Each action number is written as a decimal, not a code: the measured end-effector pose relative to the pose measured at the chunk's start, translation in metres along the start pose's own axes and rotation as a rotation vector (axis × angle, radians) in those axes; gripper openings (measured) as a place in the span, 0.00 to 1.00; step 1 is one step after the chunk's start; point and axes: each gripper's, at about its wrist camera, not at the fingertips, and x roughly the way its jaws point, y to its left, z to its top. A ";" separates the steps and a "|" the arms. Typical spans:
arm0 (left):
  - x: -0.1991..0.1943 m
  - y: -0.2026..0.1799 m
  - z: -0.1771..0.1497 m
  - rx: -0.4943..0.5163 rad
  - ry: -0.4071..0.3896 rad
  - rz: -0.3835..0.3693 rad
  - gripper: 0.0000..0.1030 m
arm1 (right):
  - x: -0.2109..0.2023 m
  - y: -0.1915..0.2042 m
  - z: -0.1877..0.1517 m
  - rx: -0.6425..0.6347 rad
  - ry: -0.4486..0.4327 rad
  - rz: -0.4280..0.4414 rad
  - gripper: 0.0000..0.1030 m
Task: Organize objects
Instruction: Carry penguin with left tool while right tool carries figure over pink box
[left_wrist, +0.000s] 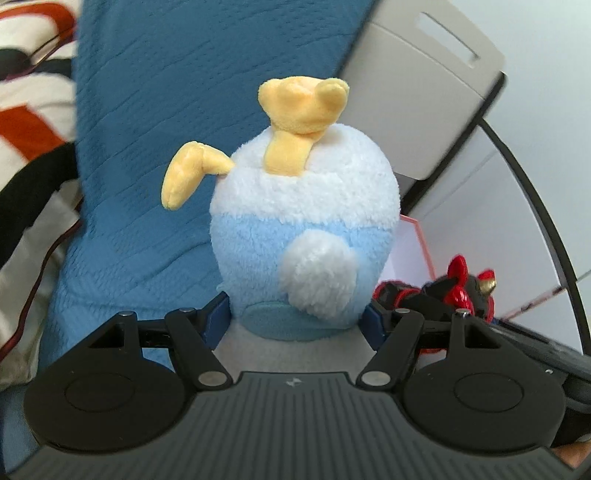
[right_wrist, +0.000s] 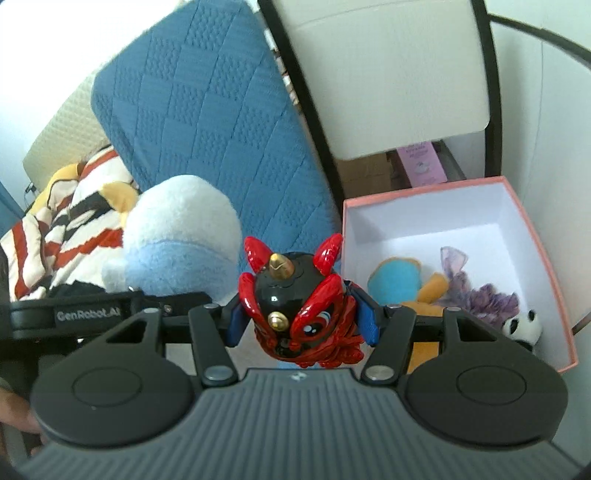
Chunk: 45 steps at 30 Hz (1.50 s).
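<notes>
My left gripper (left_wrist: 297, 319) is shut on a round blue-and-white plush duck (left_wrist: 306, 229) with yellow feet, held upside down in front of a blue cushion. My right gripper (right_wrist: 301, 323) is shut on a glossy red-and-black horned toy figure (right_wrist: 301, 299). That figure also shows in the left wrist view (left_wrist: 443, 291), at the right beside the duck. The duck also shows in the right wrist view (right_wrist: 181, 236), just left of the figure. A pink-rimmed white box (right_wrist: 532, 236) sits open to the right of my right gripper.
The box holds a blue-and-orange plush (right_wrist: 399, 277), a purple plush (right_wrist: 476, 291) and a small panda (right_wrist: 524, 326). A blue quilted cushion (right_wrist: 207, 122) leans behind. A striped red, black and white plush (right_wrist: 62, 229) lies left. A white chair (right_wrist: 391, 77) stands behind the box.
</notes>
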 end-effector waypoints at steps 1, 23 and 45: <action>0.002 -0.009 0.003 0.012 0.001 -0.006 0.73 | -0.005 -0.003 0.004 -0.004 -0.017 0.001 0.60; 0.100 -0.126 0.014 0.127 0.086 -0.092 0.73 | -0.011 -0.134 0.005 0.125 -0.019 -0.140 0.60; 0.213 -0.145 0.016 0.143 0.213 -0.131 0.74 | 0.089 -0.222 -0.028 0.183 0.175 -0.265 0.60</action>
